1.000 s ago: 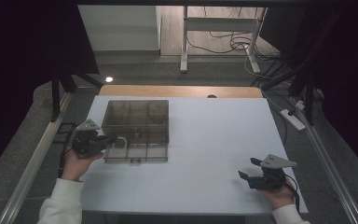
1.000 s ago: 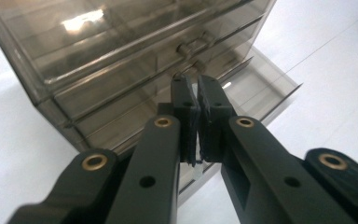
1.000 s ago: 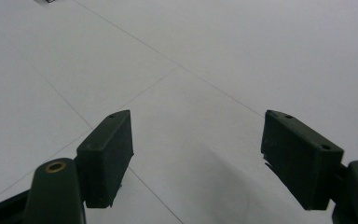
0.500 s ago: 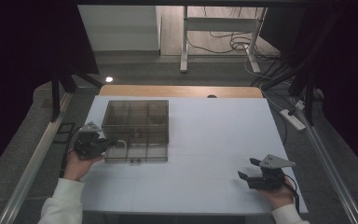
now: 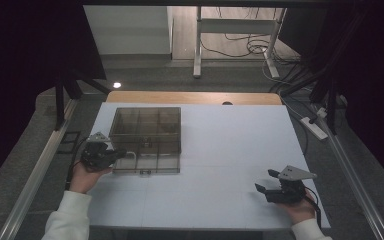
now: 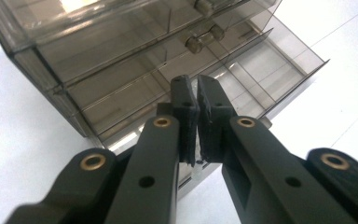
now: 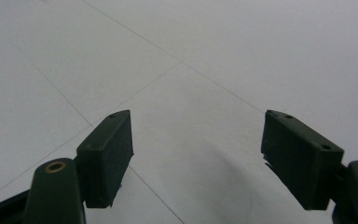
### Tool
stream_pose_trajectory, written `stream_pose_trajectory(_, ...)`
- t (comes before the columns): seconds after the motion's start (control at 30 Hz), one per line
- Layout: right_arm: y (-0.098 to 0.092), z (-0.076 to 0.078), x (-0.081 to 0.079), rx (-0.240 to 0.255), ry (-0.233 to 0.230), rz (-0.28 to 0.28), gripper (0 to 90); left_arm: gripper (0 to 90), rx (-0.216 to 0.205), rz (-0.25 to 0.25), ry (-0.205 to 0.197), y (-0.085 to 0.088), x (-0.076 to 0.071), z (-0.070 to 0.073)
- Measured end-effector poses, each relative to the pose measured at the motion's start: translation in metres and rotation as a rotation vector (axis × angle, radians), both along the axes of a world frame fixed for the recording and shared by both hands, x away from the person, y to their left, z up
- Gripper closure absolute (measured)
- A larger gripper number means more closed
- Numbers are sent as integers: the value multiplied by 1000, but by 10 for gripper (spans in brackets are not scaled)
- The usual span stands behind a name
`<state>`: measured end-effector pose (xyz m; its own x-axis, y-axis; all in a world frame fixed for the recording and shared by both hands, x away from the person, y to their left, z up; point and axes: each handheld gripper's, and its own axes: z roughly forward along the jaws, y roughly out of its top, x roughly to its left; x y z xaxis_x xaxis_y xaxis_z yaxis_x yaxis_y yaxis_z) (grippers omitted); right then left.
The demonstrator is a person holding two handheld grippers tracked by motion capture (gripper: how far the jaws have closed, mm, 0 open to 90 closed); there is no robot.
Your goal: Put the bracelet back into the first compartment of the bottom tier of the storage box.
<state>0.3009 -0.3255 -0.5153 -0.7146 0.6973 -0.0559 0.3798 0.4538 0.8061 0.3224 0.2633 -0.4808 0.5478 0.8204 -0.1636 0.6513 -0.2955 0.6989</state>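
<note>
In the high view, the smoky transparent organizer box point(image 5: 146, 140) lies near the left edge of the table point(image 5: 230, 150). The left gripper point(image 5: 114, 154) is at its front left corner, probably to pull a drawer.

In the left gripper view, the jaws are clenched on the thin clear drawer wall point(image 6: 196, 154).

In the right gripper view, the right gripper point(image 7: 196, 158) is released, resting near the front right corner.

The clear smoky plastic compartment box point(image 5: 147, 135) sits on the white worktop point(image 5: 230, 150) toward its far left corner. The left claw point(image 5: 116, 152) is at the box's near left corner; the right claw point(image 5: 266, 181) rests near the worktop's near right corner, well apart.
</note>
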Motion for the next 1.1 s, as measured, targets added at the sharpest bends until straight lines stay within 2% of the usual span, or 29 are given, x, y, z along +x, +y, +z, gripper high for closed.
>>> stream_pose_trajectory(0.17,0,0,0,-1,1,1,249,853,6,27,12,5,2,-7)
stream_pose_trajectory(0.27,0,0,0,-1,1,1,249,853,30,37,25,6,4,-11)
stream_pose_trajectory(0.33,0,0,0,0,1,1,249,846,27,36,33,6,5,-13)
stream_pose_trajectory(0.4,0,0,0,0,1,0,249,748,22,32,42,6,5,-14)
stream_pose_trajectory(0.43,0,0,0,0,1,0,249,739,26,33,33,6,4,-14)
stream_pose_trajectory(0.47,0,0,0,0,1,0,249,694,32,40,26,5,4,-13)
stream_pose_trajectory(0.53,0,0,0,0,1,1,249,559,35,53,3,5,3,-11)
stream_pose_trajectory(0.7,0,0,0,1,0,0,249,503,13,41,-14,7,0,-8)
stream_pose_trajectory(0.93,0,0,0,-1,0,1,249,407,9,3,-40,1,-6,-7)
stream_pose_trajectory(1.1,1,-1,0,1,1,3,248,388,-22,-28,-53,-2,-15,-6)
